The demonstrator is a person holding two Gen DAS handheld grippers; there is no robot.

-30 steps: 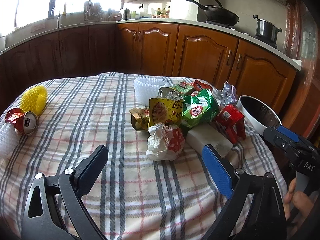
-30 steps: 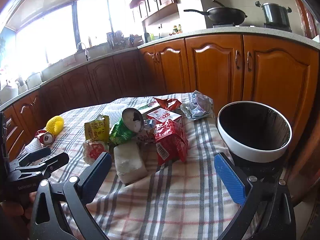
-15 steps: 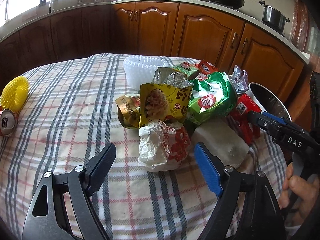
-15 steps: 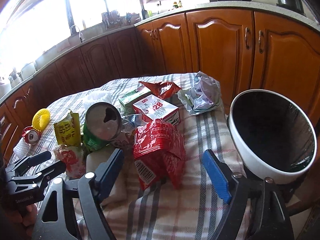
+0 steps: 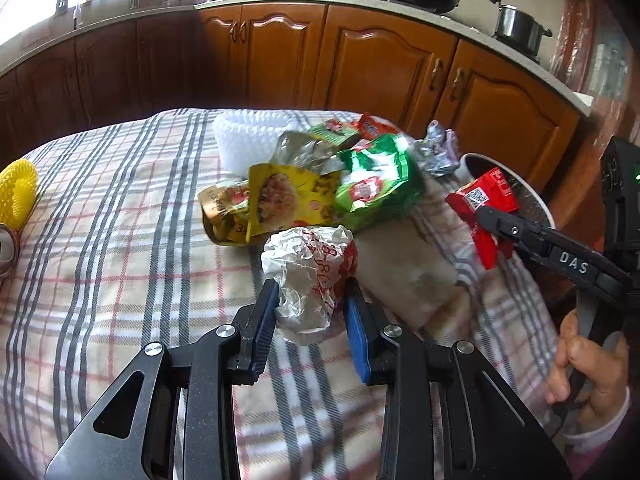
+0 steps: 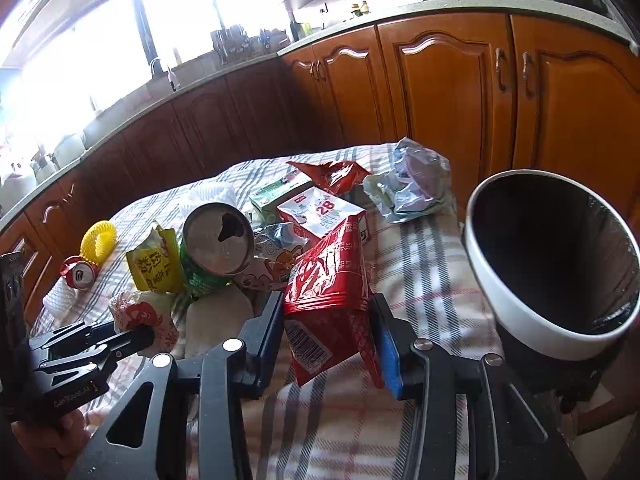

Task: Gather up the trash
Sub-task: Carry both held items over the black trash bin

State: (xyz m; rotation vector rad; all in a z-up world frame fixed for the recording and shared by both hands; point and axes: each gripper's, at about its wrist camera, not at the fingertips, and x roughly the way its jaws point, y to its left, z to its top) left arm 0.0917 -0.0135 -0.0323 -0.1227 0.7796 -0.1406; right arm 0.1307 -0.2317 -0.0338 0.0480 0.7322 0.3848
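You see a counter cloth (image 5: 120, 240) of cream plaid with grey and red lines, a crumpled white wrapper (image 5: 308, 276) printed red, a glossy red packet (image 6: 328, 280), a yellow pouch (image 5: 288, 200), a green bag (image 5: 376, 184), and a white-rimmed black bin (image 6: 520, 312) at its right edge.

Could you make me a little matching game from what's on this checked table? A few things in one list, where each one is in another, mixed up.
Things:
1. crumpled white wrapper
2. red packet
3. yellow mesh ring
4. white-rimmed bin

Places:
A. at the table's edge, beyond the cloth
B. between the left gripper's blue pads
C. beside a red can at the far side of the table
D. between the right gripper's pads

Pairs: 1-B, 2-D, 3-C, 4-A
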